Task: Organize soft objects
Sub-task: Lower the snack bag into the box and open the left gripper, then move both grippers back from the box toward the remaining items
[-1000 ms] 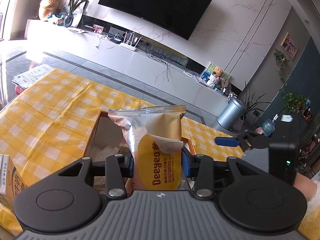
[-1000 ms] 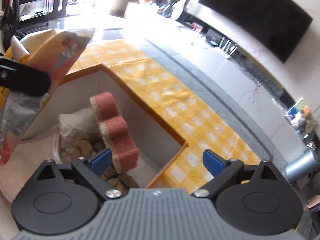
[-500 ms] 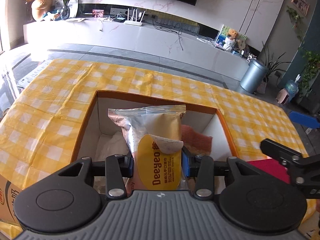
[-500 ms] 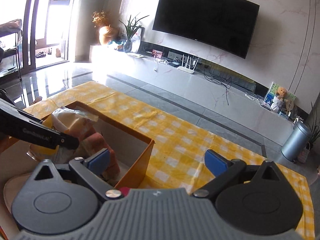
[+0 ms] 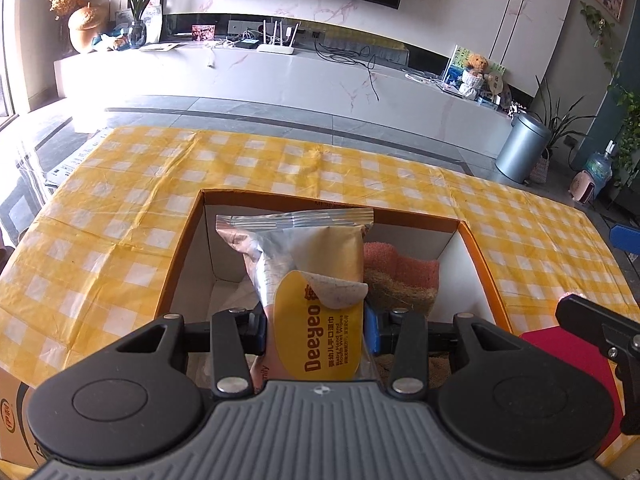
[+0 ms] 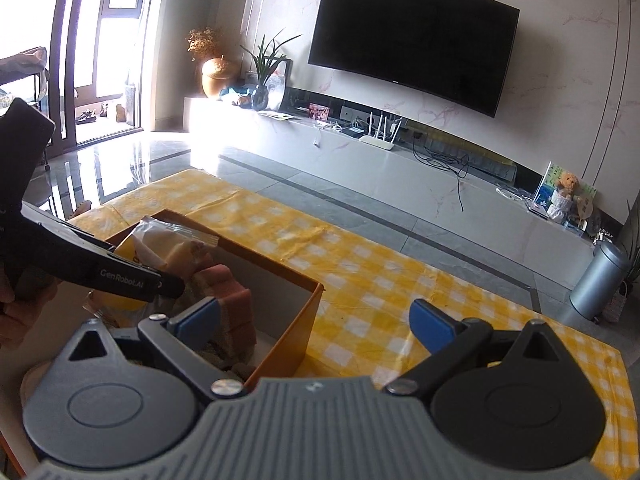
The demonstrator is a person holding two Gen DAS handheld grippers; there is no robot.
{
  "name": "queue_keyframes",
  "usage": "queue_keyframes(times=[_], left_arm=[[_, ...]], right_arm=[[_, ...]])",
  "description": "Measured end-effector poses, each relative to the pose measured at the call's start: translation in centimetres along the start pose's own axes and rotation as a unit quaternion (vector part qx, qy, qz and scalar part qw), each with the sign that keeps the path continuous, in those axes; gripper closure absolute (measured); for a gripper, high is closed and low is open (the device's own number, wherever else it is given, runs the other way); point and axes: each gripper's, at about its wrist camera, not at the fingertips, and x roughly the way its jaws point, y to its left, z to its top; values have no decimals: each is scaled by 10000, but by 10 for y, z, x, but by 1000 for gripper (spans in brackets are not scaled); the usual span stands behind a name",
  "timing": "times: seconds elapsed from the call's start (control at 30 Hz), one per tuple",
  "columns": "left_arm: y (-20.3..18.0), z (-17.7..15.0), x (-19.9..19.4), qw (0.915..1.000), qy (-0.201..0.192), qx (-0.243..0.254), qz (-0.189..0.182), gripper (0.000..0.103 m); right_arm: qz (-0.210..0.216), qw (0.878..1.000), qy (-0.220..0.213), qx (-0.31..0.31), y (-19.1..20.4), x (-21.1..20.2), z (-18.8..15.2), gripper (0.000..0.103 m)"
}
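Observation:
My left gripper [image 5: 316, 330] is shut on a silver and yellow pack of wet wipes [image 5: 312, 276] and holds it upright over the open orange-rimmed cardboard box [image 5: 180, 256]. A red and tan sponge [image 5: 400, 280] leans inside the box at the right. In the right wrist view my right gripper [image 6: 316, 318] is open and empty, above the box's right rim [image 6: 288, 344]. The sponge [image 6: 236, 304] and the wipes pack [image 6: 168, 244] show there beside the left gripper's finger [image 6: 120, 280].
The box stands on a table with a yellow checked cloth [image 5: 120, 208]. A red flat object [image 5: 560, 344] lies right of the box. A carton [image 5: 12, 412] sits at the near left. Beyond the table are a TV console [image 5: 280, 76] and a metal bin [image 5: 520, 152].
My right gripper let go of the sponge, which now rests in the box, then rose and drew back to the right. My left gripper moved over the box with the wipes pack.

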Motion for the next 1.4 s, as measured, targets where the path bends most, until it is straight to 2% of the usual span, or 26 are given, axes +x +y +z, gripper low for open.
queue_keyframes(times=[0.17, 0.33, 0.5, 0.57, 0.7, 0.8, 0.93, 1.13, 1.3, 1.4], left_arm=[[-4, -5, -12, 9999, -81, 41, -72, 55], [-14, -9, -15, 9992, -19, 367, -163, 55], [0, -14, 19, 9987, 448, -90, 247, 51], [10, -15, 25, 9969, 638, -367, 259, 49], [28, -13, 16, 9941, 493, -950, -184, 28], [23, -11, 8, 9958, 549, -665, -316, 20], [15, -12, -14, 9982, 175, -544, -162, 15], [9, -4, -60, 9973, -611, -390, 109, 15], [7, -1, -84, 9953, -880, -387, -79, 14], [-1, 0, -96, 9944, -1031, -231, 4, 14]], right_arm=[[-13, 10000, -64, 7, 1, -4, -1, 4], [35, 9997, -185, 177, -3, -10, -4, 4], [120, 9993, -301, 171, -3, -17, -6, 4], [153, 9992, -355, 136, -4, -21, -7, 4], [129, 9990, -371, 229, -10, -23, -9, 4], [93, 9988, -322, 348, -15, -22, -11, 4], [92, 9987, -332, 365, -17, -27, -14, 4], [103, 9987, -362, 347, -18, -28, -16, 4], [109, 9989, -339, 320, -16, -28, -17, 4], [95, 9988, -346, 322, -16, -28, -17, 4]])
